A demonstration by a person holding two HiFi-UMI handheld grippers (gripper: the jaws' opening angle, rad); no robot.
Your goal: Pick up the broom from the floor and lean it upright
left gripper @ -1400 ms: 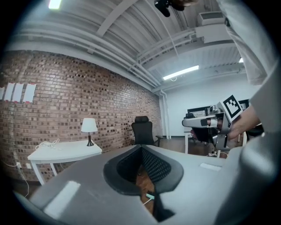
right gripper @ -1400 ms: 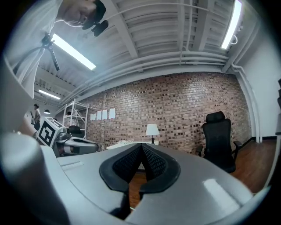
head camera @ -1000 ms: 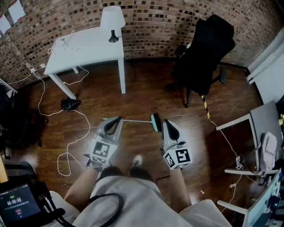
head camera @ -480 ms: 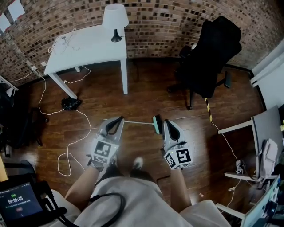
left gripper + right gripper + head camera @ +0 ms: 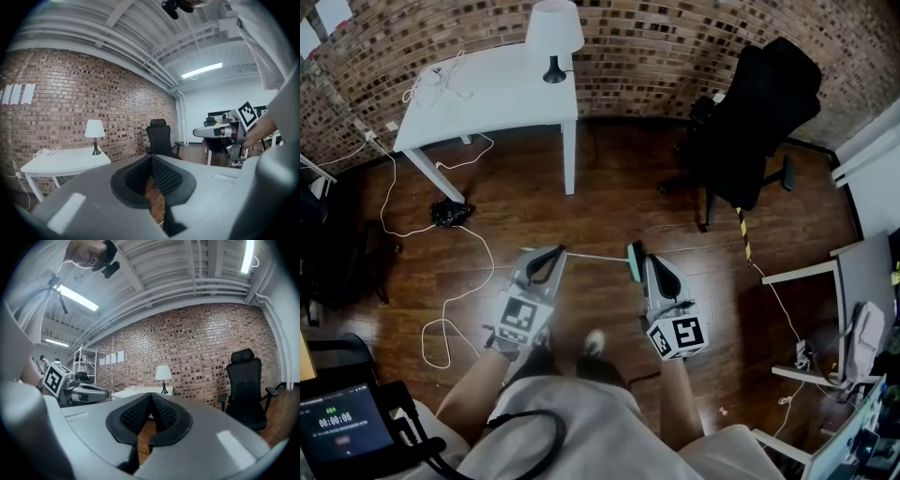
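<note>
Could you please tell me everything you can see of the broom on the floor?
The broom has a thin pale handle and a green head. It lies flat on the dark wooden floor, handle running left from the head, just ahead of the person's shoe. Only the floor appears to touch it.

White table with lamp, black office chair

The floor was glossy dark wood — the wall rough brick, the desk smooth matt white, the chair matt black cloth.
</note>
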